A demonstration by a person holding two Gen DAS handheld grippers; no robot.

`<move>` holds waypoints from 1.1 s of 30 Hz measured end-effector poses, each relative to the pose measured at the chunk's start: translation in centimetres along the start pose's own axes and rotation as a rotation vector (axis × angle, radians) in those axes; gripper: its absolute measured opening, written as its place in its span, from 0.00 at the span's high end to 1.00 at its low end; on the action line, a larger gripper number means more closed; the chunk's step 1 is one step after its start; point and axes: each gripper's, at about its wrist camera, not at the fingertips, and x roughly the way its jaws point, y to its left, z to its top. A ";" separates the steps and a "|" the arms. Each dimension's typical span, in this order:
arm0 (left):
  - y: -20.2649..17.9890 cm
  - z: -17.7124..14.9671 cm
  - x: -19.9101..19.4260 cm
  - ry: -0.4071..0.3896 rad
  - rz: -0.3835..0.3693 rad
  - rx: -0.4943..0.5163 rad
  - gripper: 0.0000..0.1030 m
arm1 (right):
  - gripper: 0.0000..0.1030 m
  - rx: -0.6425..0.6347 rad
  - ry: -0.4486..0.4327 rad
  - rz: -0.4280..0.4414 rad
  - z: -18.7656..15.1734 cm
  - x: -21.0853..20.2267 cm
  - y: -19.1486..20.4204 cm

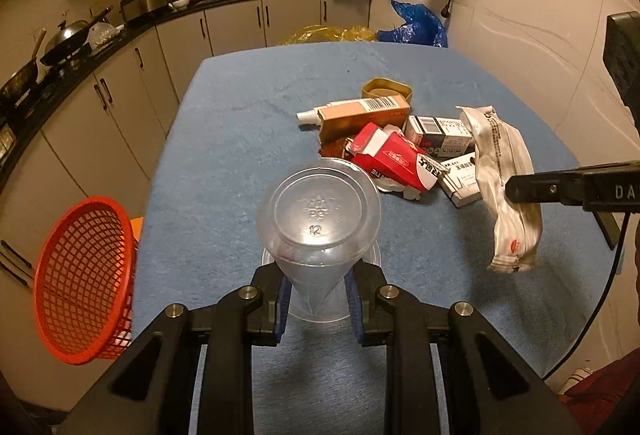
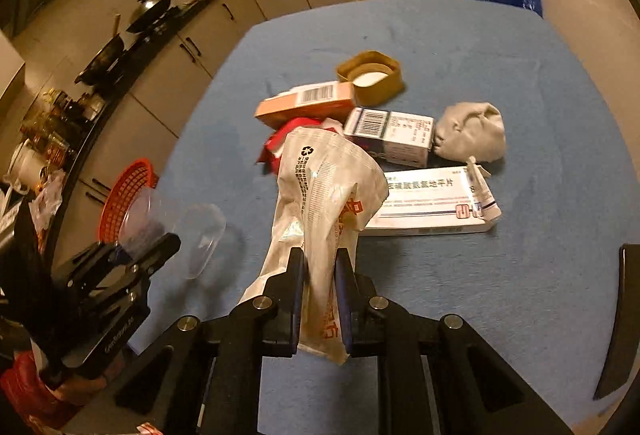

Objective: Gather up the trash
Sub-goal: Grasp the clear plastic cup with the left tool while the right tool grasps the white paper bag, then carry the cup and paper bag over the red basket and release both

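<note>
Both cameras ride their grippers, tilted steeply down over the near edge of the blue table [image 1: 240, 139], facing the far kitchen counter [image 1: 224, 1]. The left view sits left of the right; both share the table [image 2: 500, 83] and the orange basket [image 1: 80, 275].

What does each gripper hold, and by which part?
Left gripper: clear cup, pinched near its rim. Right gripper: white pouch, by its lower half.

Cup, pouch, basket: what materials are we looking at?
Cup: clear thin plastic, glossy; see-through, with a moulded mark on its base. Pouch: likely foil-lined plastic film; silvery, creased, printed. Basket: red moulded plastic mesh, slightly shiny.
</note>
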 end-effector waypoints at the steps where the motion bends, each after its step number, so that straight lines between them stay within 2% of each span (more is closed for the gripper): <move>1: 0.1 0.1 -0.2 -0.003 0.001 0.001 0.77 | 0.85 -0.002 -0.002 0.001 -0.3 -0.2 0.1; 19: 3.3 -0.9 -3.7 -0.057 0.041 -0.030 0.77 | 0.85 -0.080 0.002 0.015 -1.2 0.2 4.4; 33: 7.3 -1.5 -5.5 -0.092 0.055 -0.070 0.77 | 0.85 -0.108 -0.007 0.024 -1.0 0.9 8.2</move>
